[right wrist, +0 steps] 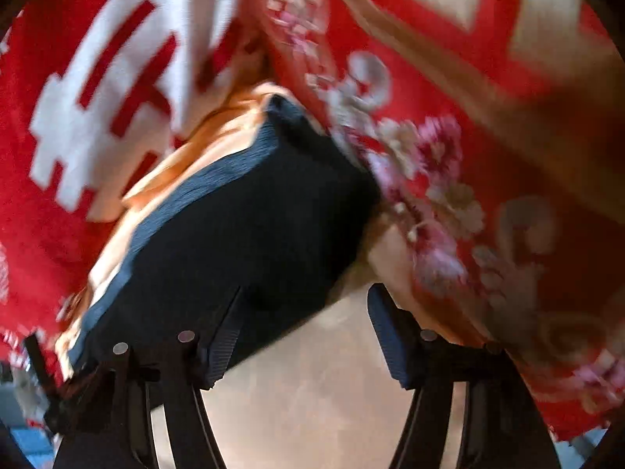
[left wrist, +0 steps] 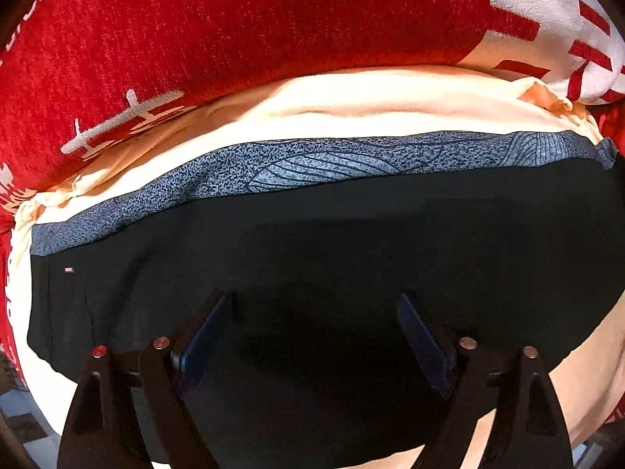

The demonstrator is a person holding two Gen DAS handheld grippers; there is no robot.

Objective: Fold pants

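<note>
Left wrist view: pants [left wrist: 312, 242] already folded compact ahead of both spread, empty tongs [left wrist: 316, 336]; probably just tidying left.

No legible text; tiny tag [left wrist: 69, 270] on pants [left wrist: 351, 234] too small to read.

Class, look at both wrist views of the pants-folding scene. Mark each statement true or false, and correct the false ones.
1. The pants are black with a grey patterned waistband. True.
2. The left gripper is shut on the fabric. False: its jaws stand wide apart above the black cloth.
3. The pants lie on a cream sheet. True.
4. The bedding behind is plain blue. False: the red blanket carries white markings.
5. The right gripper is open. True.
</note>
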